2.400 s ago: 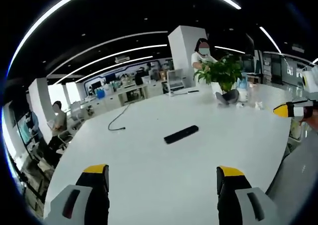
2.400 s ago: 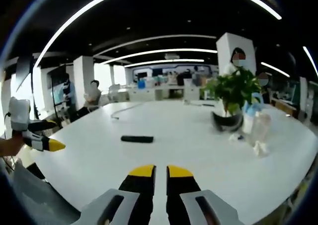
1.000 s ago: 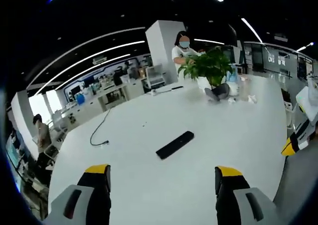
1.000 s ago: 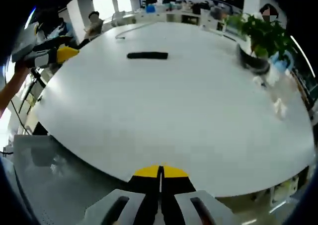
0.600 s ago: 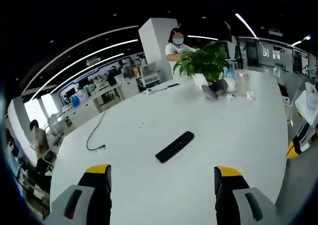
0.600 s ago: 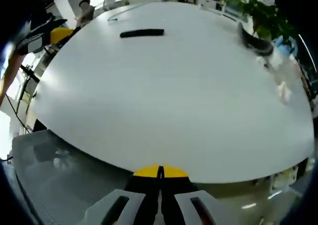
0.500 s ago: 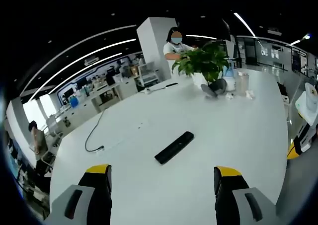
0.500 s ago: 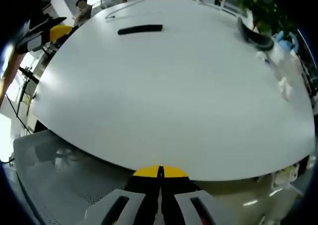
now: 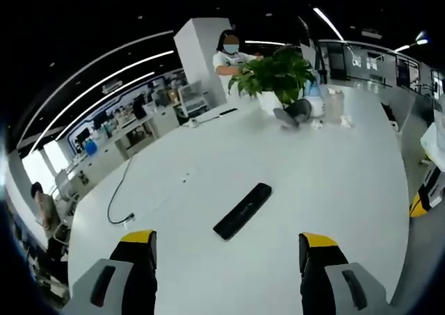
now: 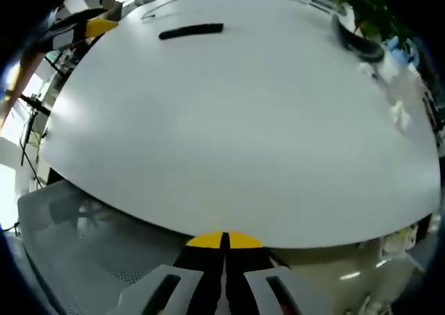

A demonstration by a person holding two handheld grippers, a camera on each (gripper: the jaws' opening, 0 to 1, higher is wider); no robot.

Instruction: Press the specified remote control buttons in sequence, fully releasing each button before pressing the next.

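- Two yellow-tipped jaws of the left tool (image 9: 224,249) stand wide apart at the bottom of the left gripper view, holding nothing. The black remote control (image 9: 243,210) lies flat on the white worktop (image 9: 348,183), ahead of the gap between the jaws and apart from both, set on a slant.
- Further along the worktop, a potted plant (image 9: 273,75) stands near its far edge with a bottle (image 9: 314,101) just beside it, and a dark cable (image 9: 118,197) trails off to the left. A person (image 9: 228,59) stands behind the plant in an open office with strip ceiling lights.
- From the right gripper view, the right tool (image 10: 224,243) has its jaws pressed together with nothing between them, poised over the worktop's near edge (image 10: 208,228). The remote control (image 10: 191,30) lies well away across the worktop at upper left, near the left tool (image 10: 97,25), which enters there. A grey chair (image 10: 83,231) sits below the edge.
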